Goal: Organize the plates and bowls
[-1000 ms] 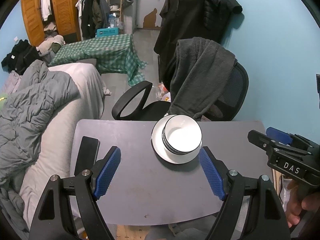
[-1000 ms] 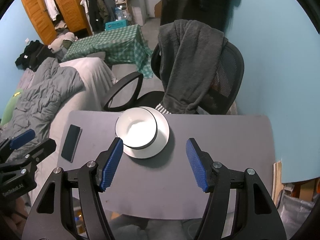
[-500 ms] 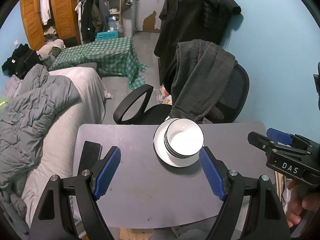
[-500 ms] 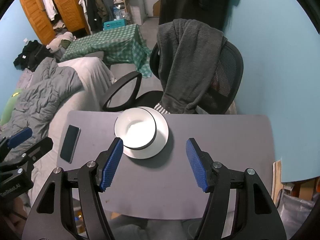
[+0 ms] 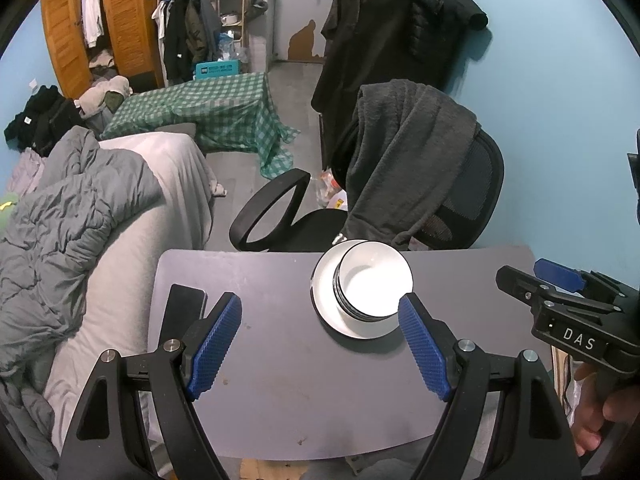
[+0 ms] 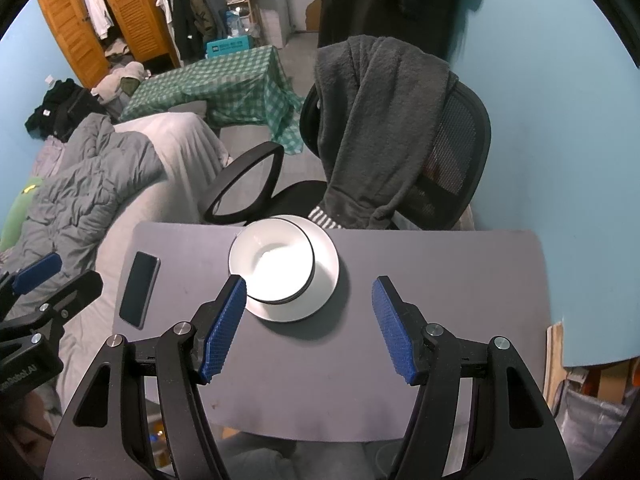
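While both tools hang above the near half of the table (image 6: pixel 440 264), neither holds anything. L gripper (image 5: pixel 320 344): blue pads spread wide, nothing btwn them. R gripper (image 6: pixel 308 328): same, jaws well apart, empty. Each one also shows at the edge of the other's view, off to the side and clear of the dishes.

Outward from the tools: the bowls (image 5: pixel 374 286) sit nested in a short stack, dark rims showing as rings down the side, approx 3 or 4 but can't count for sure. Stack rests on a white plate (image 6: pixel 326 280), pushed toward one edge of it, not centred. Whether there's more than one plate under there, can't tell. Whole pile stands toward the far edge of the table, just in front of the office chair (image 6: pixel 452 152) w/ a grey garment (image 6: pixel 376 120) draped over it. R gripper's left pad overlaps the plate's near rim in its view, but it looks to be above it, not touching.

Only other item on the table is a phone (image 6: pixel 140 288), lying flat near the left edge, well apart from the dishes.

Progress, as a judgement: task looks done or v. nearly so. Every dish in sight is in the one pile, no loose plates or bowls elsewhere on the table. What may be left: centring the bowl stack on the plate, if tidiness matters.
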The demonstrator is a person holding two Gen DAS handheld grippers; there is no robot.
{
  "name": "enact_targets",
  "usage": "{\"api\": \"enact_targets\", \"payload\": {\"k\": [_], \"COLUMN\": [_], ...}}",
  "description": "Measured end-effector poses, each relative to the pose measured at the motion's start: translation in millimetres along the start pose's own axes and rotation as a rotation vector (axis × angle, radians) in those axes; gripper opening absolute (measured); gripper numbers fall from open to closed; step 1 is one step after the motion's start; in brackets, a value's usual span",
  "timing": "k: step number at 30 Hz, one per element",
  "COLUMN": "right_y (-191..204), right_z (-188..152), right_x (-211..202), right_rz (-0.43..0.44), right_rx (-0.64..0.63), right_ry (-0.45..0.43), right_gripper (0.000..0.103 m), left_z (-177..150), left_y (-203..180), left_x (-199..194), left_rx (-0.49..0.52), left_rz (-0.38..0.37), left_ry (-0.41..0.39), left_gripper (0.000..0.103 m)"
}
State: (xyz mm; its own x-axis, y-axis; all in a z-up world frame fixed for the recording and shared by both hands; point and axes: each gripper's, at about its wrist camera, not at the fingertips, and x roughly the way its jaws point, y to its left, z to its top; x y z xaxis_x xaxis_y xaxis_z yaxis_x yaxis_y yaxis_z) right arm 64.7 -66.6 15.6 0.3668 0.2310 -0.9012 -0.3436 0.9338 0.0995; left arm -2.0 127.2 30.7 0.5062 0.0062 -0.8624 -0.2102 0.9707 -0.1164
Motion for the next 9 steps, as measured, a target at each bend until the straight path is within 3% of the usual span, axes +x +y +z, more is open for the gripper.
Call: {"api": "enact_targets", "payload": {"k": [9], "right_y": [-0.1], "right_z": [0.9], "right_x": [0.0], "right_rz": [-0.001], "right_rx": [-0.001], "right_ry": [0.0], "right_gripper": [0.064], "left_z": [2.3], "left_y": [4.1], "left_x": [1.7], "left_rx": [-0.008], "left_rz": [0.005], "left_ry": [0.0], "left_gripper": [0.082]}}
